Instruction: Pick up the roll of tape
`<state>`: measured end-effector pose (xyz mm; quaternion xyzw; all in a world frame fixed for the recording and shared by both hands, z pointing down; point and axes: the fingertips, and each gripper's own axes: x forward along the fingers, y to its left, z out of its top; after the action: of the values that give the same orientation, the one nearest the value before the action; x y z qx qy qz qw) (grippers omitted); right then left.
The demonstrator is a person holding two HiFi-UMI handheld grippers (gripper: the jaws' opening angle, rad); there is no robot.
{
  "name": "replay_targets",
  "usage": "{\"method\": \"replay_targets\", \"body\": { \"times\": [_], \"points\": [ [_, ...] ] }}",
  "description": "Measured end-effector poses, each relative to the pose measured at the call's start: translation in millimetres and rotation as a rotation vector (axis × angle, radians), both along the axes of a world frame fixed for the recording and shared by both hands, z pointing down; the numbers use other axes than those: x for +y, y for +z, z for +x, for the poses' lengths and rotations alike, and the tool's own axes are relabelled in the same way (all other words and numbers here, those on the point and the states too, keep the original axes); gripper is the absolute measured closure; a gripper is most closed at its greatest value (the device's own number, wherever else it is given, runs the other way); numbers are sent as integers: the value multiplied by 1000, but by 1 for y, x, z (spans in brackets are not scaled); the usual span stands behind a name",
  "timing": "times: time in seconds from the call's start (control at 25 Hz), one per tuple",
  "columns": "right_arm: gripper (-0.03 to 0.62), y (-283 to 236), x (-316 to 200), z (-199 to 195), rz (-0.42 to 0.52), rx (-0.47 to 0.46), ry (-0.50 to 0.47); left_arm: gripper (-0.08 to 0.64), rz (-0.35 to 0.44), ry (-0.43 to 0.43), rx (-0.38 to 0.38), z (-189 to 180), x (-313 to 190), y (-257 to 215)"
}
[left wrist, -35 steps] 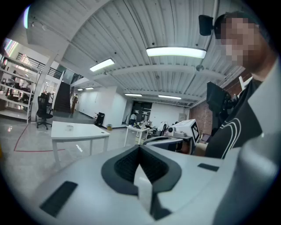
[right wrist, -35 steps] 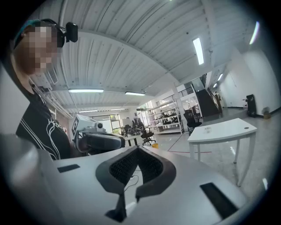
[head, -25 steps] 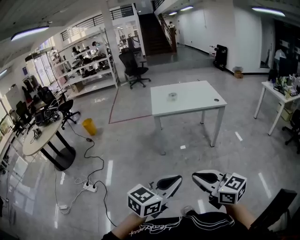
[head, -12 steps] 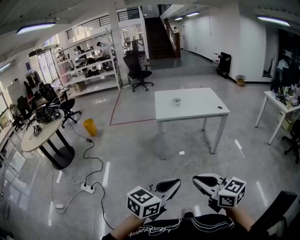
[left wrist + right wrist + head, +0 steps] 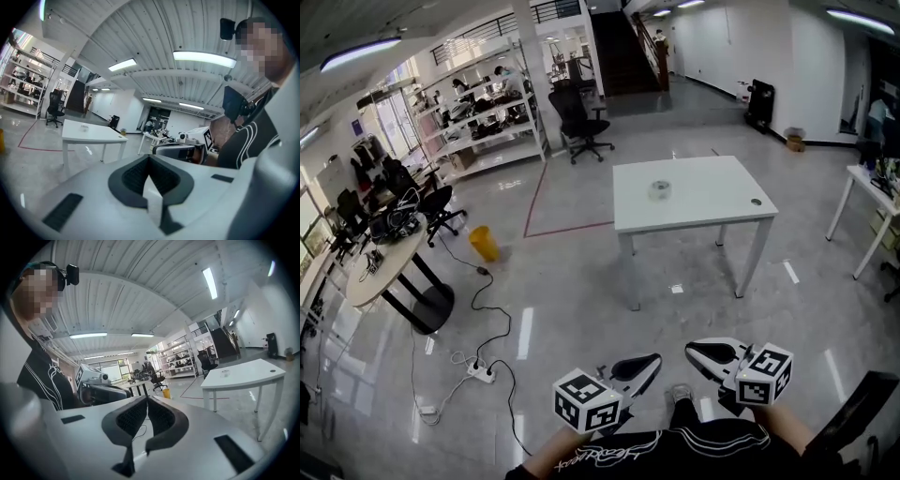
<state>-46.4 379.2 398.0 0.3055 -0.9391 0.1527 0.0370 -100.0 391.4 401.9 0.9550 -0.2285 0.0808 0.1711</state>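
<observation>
The roll of tape (image 5: 659, 189) is a small pale ring lying on a white table (image 5: 712, 202) several steps ahead across the grey floor. It also shows tiny in the left gripper view, roll of tape (image 5: 84, 126), and in the right gripper view, roll of tape (image 5: 225, 372). Both grippers are held low in front of the person's body, far from the table. My left gripper (image 5: 654, 359) has its jaws together with nothing in them. My right gripper (image 5: 690, 350) is shut and empty too, its tips pointing toward the left one.
A small dark disc (image 5: 756, 201) lies near the table's right corner. A black office chair (image 5: 584, 125) and shelves (image 5: 478, 112) stand behind. At the left are a round table (image 5: 380, 267), a yellow bin (image 5: 484, 243) and a cable with a power strip (image 5: 480, 373). Another white desk (image 5: 870, 187) stands at the right.
The whole view has come nearer to the white table, which now looks larger and lower in the head view. Both grippers keep their place in front of the body, jaws unchanged.
</observation>
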Motion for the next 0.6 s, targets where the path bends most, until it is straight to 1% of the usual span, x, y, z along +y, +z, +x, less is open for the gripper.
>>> {"method": "replay_targets", "body": {
  "times": [0.24, 0.48, 0.6],
  "points": [
    [578, 7, -118, 37, 2, -19, -1, 557, -28, -31, -18, 29, -113, 11],
    [577, 14, -234, 91, -16, -3, 2, 557, -48, -35, -30, 86, -236, 16],
    [578, 8, -279, 118, -9, 2, 2, 557, -34, -29, -21, 115, -284, 7]
  ]
}}
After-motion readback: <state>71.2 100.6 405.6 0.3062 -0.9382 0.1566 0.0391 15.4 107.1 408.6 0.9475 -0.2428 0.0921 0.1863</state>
